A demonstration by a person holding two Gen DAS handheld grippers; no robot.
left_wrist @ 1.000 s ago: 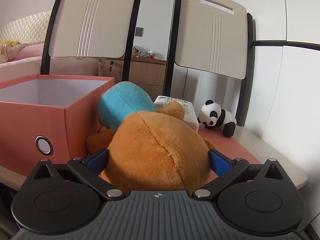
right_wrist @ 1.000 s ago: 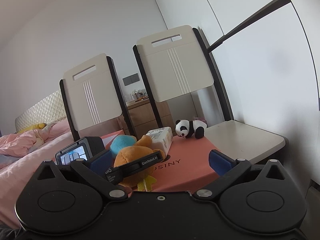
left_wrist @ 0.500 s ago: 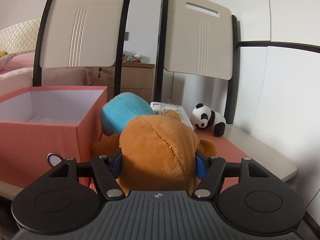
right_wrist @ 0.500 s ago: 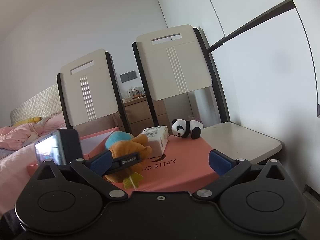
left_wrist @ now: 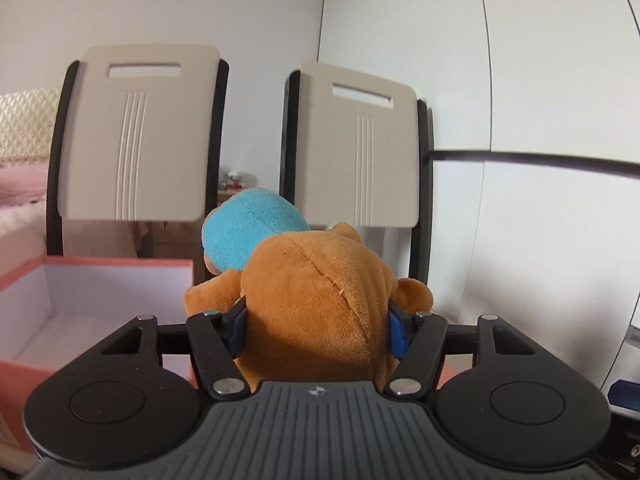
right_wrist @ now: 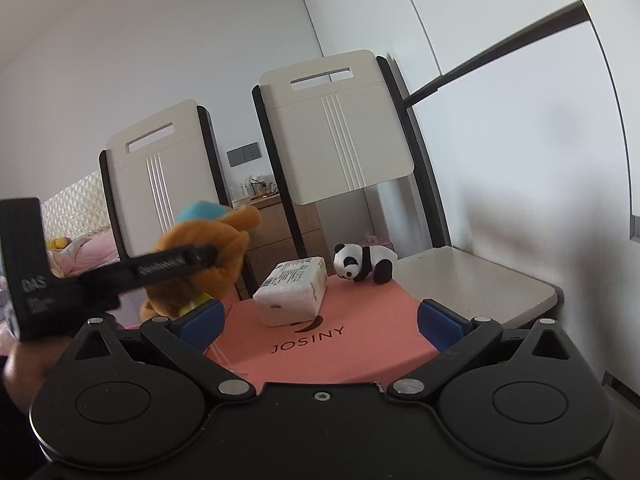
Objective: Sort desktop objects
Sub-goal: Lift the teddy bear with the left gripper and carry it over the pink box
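Left hand-held gripper (left_wrist: 318, 330): jaws closing, pads pressed into orange plush toy (left_wrist: 320, 308), held in the air beside open pink box (left_wrist: 96, 272). Right hand-held gripper (right_wrist: 320, 316) wide open, empty, above pink lid (right_wrist: 320, 320) carrying tissue pack (right_wrist: 292, 290) and panda (right_wrist: 362, 262).

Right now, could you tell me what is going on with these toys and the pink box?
A person is sorting toys with two hand-held grippers. The left hand-held gripper has its jaws closing on the orange plush toy with the blue cap, pads pressed into its sides, and holds it up beside the open pink box. The right hand-held gripper is open and holds nothing. A toy panda and a white packet lie on the pink lid.
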